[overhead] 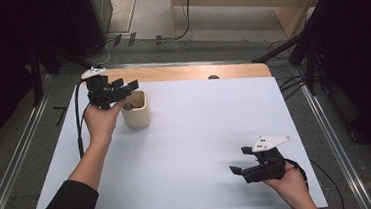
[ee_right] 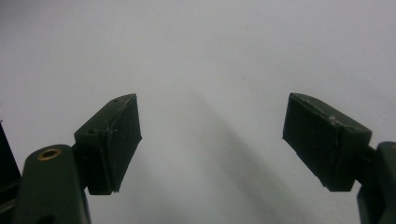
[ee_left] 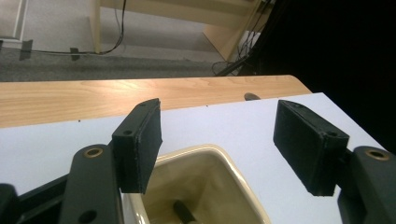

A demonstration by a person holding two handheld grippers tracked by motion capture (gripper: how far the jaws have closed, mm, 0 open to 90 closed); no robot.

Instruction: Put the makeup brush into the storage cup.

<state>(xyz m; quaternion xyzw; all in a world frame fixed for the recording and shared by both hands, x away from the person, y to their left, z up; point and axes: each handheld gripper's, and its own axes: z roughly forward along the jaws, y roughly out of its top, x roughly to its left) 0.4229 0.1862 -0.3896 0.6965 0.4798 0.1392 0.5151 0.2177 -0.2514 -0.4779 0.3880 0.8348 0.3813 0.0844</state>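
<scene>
At the tabletop's [overhead: 186,134] ten o'clock, the left gripper [overhead: 126,87] hovers wide-fingered over a cream cup [overhead: 137,111] holding a dark object [ee_left: 184,212], while the right gripper [overhead: 241,161], at five o'clock, is equally wide.

- A cream-coloured cup [overhead: 137,112] with a squarish, rounded-corner mouth stands upright on the white sheet covering the desk [overhead: 202,148], near the sheet's far left corner and just short of the bare wooden strip along the far edge.
- The cup's glossy rim [ee_left: 219,151] is open at the top, its inner walls a duller beige.
- A small dark object [ee_left: 184,212] lies at the bottom inside the cup; what it is cannot be told.
</scene>
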